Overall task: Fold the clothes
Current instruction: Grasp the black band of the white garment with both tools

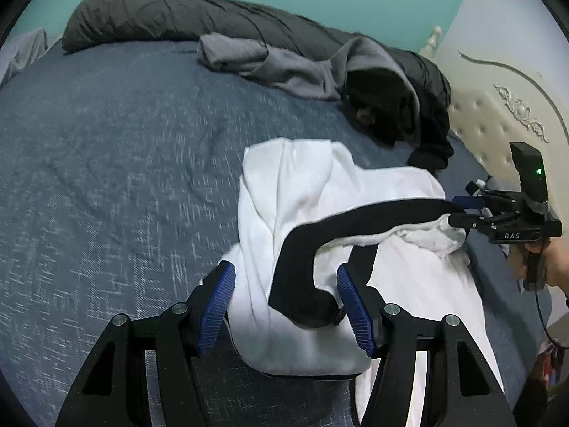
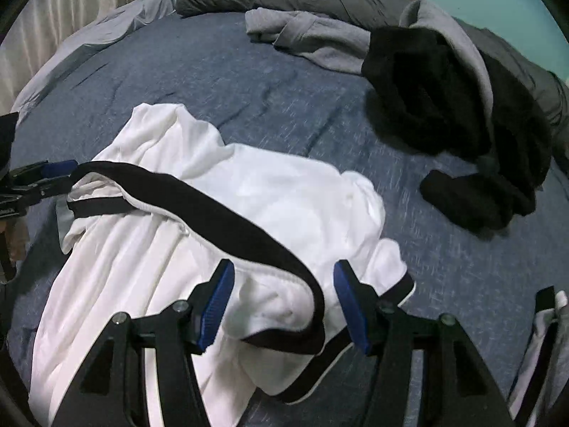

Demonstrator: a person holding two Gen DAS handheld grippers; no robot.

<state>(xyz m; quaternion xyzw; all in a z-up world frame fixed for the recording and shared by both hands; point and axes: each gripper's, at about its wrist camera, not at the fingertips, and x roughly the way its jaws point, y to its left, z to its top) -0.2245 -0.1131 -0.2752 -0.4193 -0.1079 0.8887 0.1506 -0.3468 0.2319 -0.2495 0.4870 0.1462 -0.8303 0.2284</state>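
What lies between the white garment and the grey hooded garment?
Only bare blue bedsheet separates the white garment from the grey hooded garment, seen in the right wrist view.

Each gripper [image 1: 286, 306] had black linkage arms with silver pivot screws and ribbed blue pads [image 1: 218, 307]. The right gripper [image 1: 458, 211] bore white "DAS" lettering, a green indicator light and a black cable.

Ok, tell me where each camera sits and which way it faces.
Left wrist: on the left hand-held gripper, angled down across the bed at the white garment; shows its open blue pads, plus the right hand-held gripper and a hand.
Right wrist: on the right hand-held gripper, facing down at the same garment; left hand-held gripper at the left edge.
Shared: white garment, black band, grey garment.
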